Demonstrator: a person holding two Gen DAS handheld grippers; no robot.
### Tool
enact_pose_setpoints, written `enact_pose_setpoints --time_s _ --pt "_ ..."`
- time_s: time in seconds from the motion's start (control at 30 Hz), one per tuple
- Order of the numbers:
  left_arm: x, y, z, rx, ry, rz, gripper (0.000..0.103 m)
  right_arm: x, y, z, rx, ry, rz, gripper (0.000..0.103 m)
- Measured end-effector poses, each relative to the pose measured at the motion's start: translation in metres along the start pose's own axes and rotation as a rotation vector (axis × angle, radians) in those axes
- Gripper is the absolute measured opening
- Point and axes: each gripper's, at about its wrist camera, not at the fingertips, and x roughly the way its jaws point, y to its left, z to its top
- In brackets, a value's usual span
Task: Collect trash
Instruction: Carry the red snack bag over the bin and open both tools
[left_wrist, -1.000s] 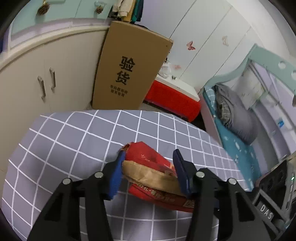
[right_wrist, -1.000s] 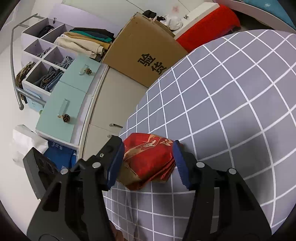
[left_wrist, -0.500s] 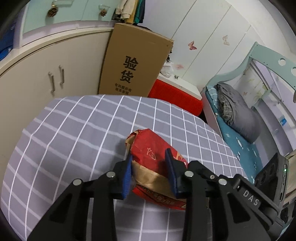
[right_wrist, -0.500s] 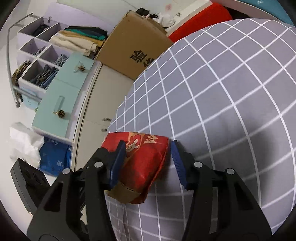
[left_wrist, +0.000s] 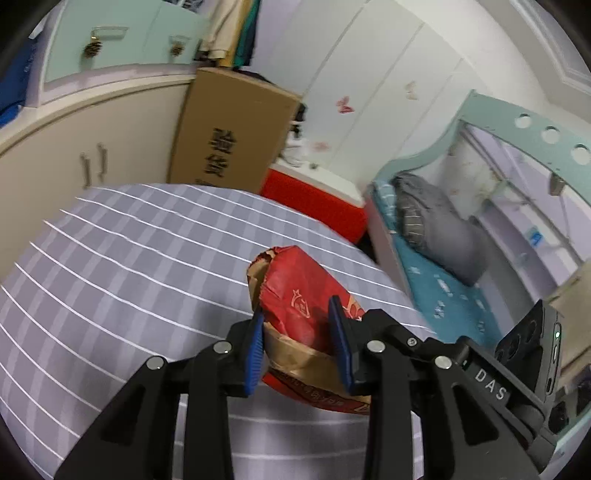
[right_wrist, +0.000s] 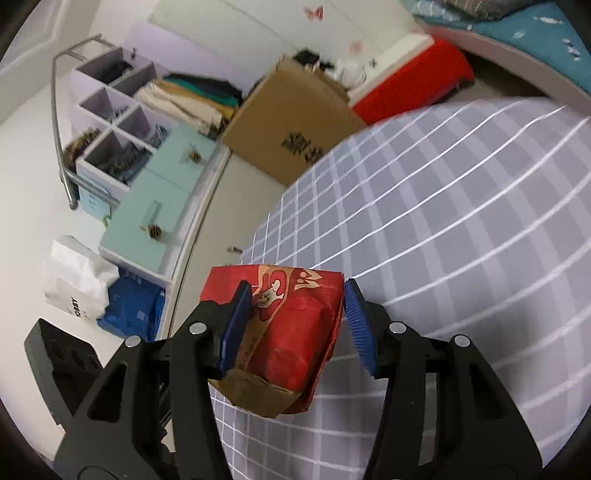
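**Both grippers on the red bag**

L gripper (left_wrist: 297, 345): blue pads pinching the red paper bag (left_wrist: 303, 295) at its brown folded end. R gripper (right_wrist: 295, 314): pads pressed on the bag's (right_wrist: 291, 325) two sides. Bag sits over the grey checked tablecloth (left_wrist: 129, 258), w/ cardboard box (left_wrist: 232, 129) beyond the cloth's far edge.

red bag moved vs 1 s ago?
Yes. The red paper bag, between the left tongs, has lifted off the checked cloth and stands more upright.
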Motion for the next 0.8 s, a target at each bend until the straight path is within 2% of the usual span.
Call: enact_pose_setpoints --time_s 0.2,0.4,0.53,0.7,0.8 --pt "0.004 -0.082 -0.038 0.041 0.024 -0.123 0.032 -0.086 -0.041 0.014 -0.026 -0.126 -0.039 0.051" --pt "0.025 -0.179 -0.096 0.117 0.084 -0.236 0.032 -0.189 -0.116 0.024 0.017 -0.265 -0.104 0.051" --pt "0.047 -0.234 -0.142 0.170 0.147 -0.309 0.032 -0.243 -0.167 0.019 0.052 -0.338 -0.166 0.051" --pt "0.086 -0.290 -0.209 0.231 0.265 -0.370 0.032 -0.289 -0.234 0.002 0.101 -0.380 -0.275 0.051" --pt "0.110 -0.307 -0.241 0.258 0.330 -0.375 0.032 -0.301 -0.272 -0.008 0.157 -0.378 -0.316 0.051"
